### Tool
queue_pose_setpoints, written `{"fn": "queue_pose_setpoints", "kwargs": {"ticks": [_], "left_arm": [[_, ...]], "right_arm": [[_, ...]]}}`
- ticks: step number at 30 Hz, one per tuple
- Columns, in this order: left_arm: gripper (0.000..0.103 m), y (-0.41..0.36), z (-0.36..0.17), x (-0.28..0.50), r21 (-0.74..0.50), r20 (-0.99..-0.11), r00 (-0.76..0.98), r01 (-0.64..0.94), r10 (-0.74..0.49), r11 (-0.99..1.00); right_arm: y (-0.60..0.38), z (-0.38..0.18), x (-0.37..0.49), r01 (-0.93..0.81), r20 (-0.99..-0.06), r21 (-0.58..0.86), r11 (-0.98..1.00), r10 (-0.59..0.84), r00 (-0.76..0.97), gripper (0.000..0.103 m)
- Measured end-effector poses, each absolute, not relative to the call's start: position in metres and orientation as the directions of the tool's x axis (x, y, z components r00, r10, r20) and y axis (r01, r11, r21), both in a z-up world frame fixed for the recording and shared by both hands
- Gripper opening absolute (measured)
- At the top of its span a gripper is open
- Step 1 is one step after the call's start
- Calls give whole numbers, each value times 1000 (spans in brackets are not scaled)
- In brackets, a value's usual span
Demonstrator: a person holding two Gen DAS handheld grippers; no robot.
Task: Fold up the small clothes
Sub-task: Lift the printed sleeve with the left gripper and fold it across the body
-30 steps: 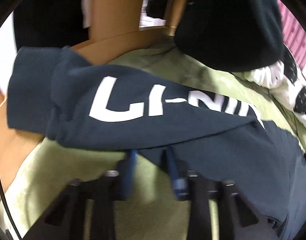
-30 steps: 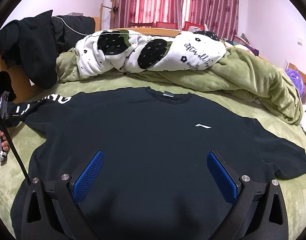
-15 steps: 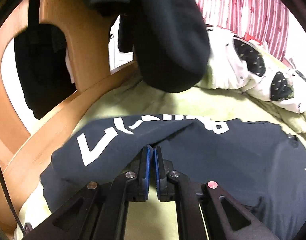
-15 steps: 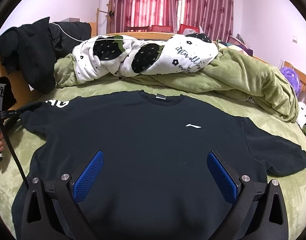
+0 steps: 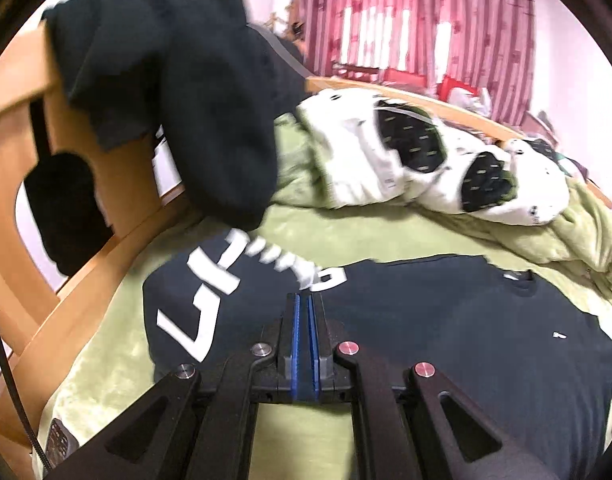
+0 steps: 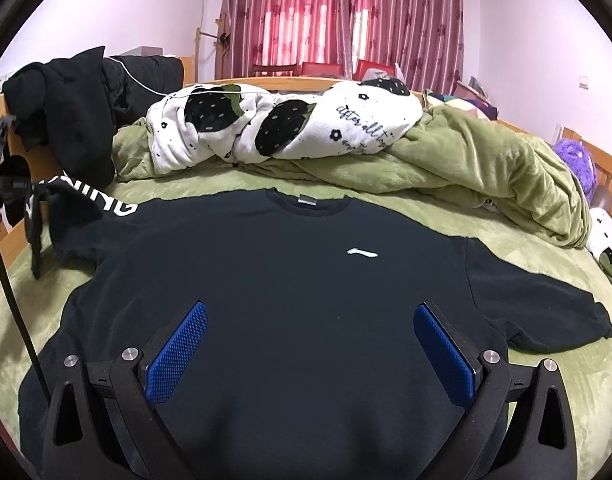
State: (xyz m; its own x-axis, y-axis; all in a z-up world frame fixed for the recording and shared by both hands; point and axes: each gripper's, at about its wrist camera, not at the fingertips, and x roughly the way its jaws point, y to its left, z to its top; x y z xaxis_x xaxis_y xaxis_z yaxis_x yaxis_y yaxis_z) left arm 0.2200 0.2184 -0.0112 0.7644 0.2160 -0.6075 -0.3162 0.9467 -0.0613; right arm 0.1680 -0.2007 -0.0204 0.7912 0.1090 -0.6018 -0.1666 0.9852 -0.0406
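Across the green bedspread (image 6: 385, 220) lies the dark T-shirt (image 6: 286, 280), front up, collar toward twelve o'clock in my right wrist view, its body spread nearly flat. Its lettered sleeve (image 5: 210, 304), out at nine o'clock, is lifted off the bed: my left gripper (image 5: 304, 300) has its blue pads pressed together, and the sleeve cloth looks pinched between them, though the view from that wrist is smeared and I cannot see the nip itself. The other sleeve (image 6: 545, 312) lies flat toward three o'clock, untouched. My right gripper (image 6: 309, 344) hangs with its fingers spread wide over the lower chest, holding nothing.

By my judgement the folding has barely begun: no crease is set yet, and this sleeve, the far sleeve and the body folds all remain.

Past the collar, a white strawberry-print blanket (image 6: 286, 120) sits bunched on a rumpled green quilt (image 6: 485, 168). Dark clothes (image 6: 74, 120) hang over the wooden bed frame (image 5: 22, 128) at ten o'clock. The shirt's hem is cut off behind my right gripper's arms, so I cannot tell how it lies.
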Motion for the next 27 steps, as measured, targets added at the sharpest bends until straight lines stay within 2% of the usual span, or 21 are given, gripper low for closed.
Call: {"fn": "queue_pose_setpoints", "kwargs": {"ticks": [7, 13, 14, 16, 17, 18, 20, 27], "left_arm": [[5, 144, 8, 225, -11, -599, 784, -213, 165, 977], [6, 146, -8, 225, -43, -646, 741, -277, 185, 960], [9, 150, -11, 223, -48, -651, 734, -293, 193, 955], [29, 166, -21, 219, -58, -669, 711, -337, 214, 940], [48, 173, -25, 217, -60, -676, 702, -355, 223, 933], [62, 184, -31, 213, -62, -679, 694, -381, 240, 923], [63, 202, -38, 206, -65, -673, 689, -417, 269, 906], [63, 263, -86, 195, -58, -735, 608, -499, 301, 865]], "right_arm": [[-236, -23, 161, -134, -609, 10, 991, 113, 785, 102], [-257, -27, 163, -116, -620, 25, 993, 107, 778, 102], [-259, -28, 163, -115, -621, 28, 993, 108, 776, 102], [-261, -31, 166, -118, -631, 40, 992, 117, 767, 101], [-262, -32, 166, -118, -634, 42, 992, 118, 765, 101], [-262, -33, 167, -117, -636, 42, 992, 117, 763, 102], [-260, -35, 167, -120, -642, 42, 992, 119, 758, 102], [-242, -44, 167, -137, -652, 1, 991, 104, 751, 102]]}}
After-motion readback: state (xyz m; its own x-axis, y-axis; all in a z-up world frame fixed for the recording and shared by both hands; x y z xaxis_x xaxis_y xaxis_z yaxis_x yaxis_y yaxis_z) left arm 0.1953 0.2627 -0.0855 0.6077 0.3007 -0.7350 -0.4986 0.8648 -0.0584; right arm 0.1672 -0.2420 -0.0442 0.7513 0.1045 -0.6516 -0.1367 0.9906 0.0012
